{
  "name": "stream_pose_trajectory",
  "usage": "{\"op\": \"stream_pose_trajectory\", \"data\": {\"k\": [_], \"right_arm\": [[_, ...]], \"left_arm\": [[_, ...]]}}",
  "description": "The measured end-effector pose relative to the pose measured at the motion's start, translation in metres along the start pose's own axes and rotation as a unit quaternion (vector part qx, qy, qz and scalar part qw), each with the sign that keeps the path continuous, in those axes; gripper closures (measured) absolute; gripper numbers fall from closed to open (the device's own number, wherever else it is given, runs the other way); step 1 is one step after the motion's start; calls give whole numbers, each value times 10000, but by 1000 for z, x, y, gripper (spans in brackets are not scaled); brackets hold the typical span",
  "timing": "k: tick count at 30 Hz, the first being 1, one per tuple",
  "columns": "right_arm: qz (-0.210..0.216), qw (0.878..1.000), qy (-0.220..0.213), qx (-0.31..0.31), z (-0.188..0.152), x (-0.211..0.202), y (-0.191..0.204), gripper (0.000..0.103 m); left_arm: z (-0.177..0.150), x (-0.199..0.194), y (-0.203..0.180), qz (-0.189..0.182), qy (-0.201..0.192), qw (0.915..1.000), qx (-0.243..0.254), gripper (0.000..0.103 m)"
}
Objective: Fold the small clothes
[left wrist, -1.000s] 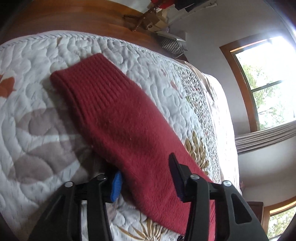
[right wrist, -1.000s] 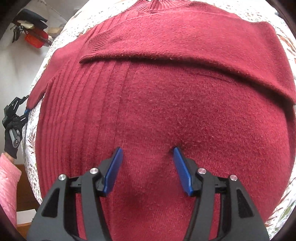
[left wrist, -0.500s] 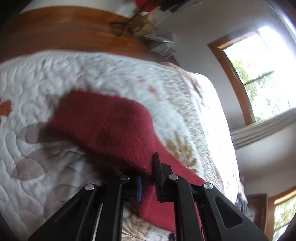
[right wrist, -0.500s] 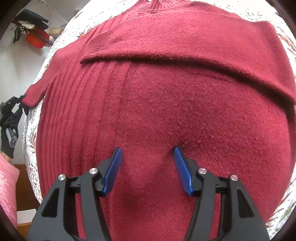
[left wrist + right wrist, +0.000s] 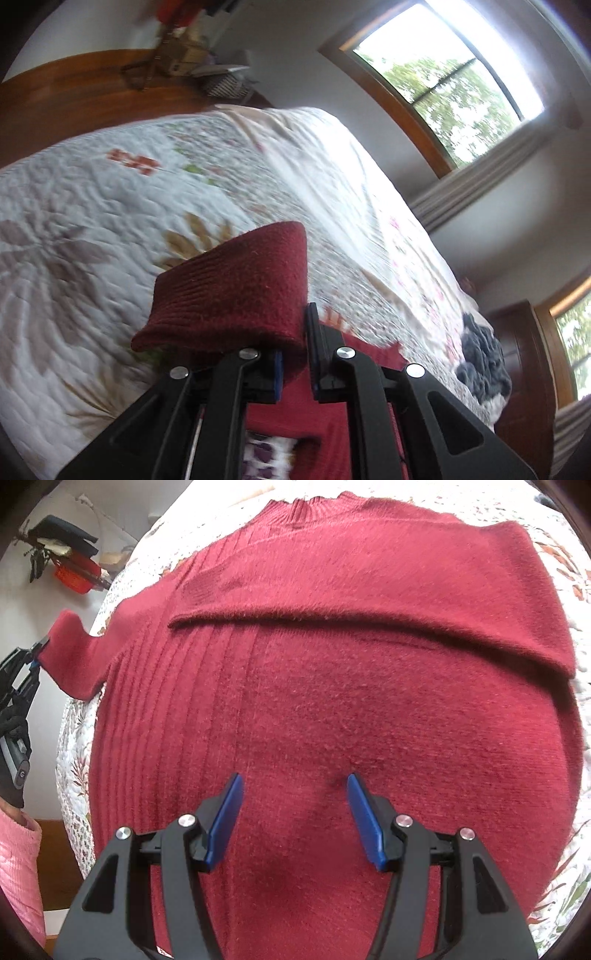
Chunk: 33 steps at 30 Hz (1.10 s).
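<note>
Left gripper (image 5: 295, 354) closed, lifted sleeve (image 5: 236, 284) off quilt (image 5: 74, 206), seemingly.

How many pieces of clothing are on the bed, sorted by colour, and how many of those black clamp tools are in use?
Red sweater: 1
Dark grey garment, bunched near the bed's far edge: 1
Clamp tools: 2, the left gripper shut on the sweater's sleeve, the right gripper with its jaws open on the sweater's body
Total: 4

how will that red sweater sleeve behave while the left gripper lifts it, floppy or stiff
Probably floppy: the sleeve droops over the left gripper, whose jaws pinch it. Likely light, since the thin knit lifts off the quilt from one pinch. The fuzzy surface should resist slipping.
</note>
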State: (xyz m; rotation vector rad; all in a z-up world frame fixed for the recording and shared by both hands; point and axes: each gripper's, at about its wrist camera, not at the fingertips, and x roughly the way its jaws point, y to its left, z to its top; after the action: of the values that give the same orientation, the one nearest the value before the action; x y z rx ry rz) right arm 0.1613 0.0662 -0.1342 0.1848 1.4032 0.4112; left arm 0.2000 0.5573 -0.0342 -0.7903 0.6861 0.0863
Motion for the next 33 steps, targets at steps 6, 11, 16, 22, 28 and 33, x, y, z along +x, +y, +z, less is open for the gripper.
{"op": "stream_pose_trajectory", "data": {"k": [6, 11, 16, 22, 28, 33], "right_arm": [[98, 9998, -175, 43, 0, -17, -9, 45], [110, 9996, -261, 54, -1, -25, -15, 45], [140, 9995, -255, 122, -2, -24, -21, 45], [124, 9996, -195, 174, -3, -18, -25, 45], [82, 9996, -129, 220, -2, -11, -28, 45], [97, 9996, -100, 242, 0, -10, -27, 45]], "left_arm": [[-34, 26, -56, -348, 276, 9986, 302, 93], [-68, 50, -99, -670, 560, 9952, 453, 93], [-103, 75, -122, -659, 873, 9920, 626, 93], [-138, 111, -101, -280, 1393, 9883, 556, 92], [-161, 130, -78, -59, 1759, 9831, 498, 91], [-170, 112, -74, -169, 1928, 9799, 489, 83]]}}
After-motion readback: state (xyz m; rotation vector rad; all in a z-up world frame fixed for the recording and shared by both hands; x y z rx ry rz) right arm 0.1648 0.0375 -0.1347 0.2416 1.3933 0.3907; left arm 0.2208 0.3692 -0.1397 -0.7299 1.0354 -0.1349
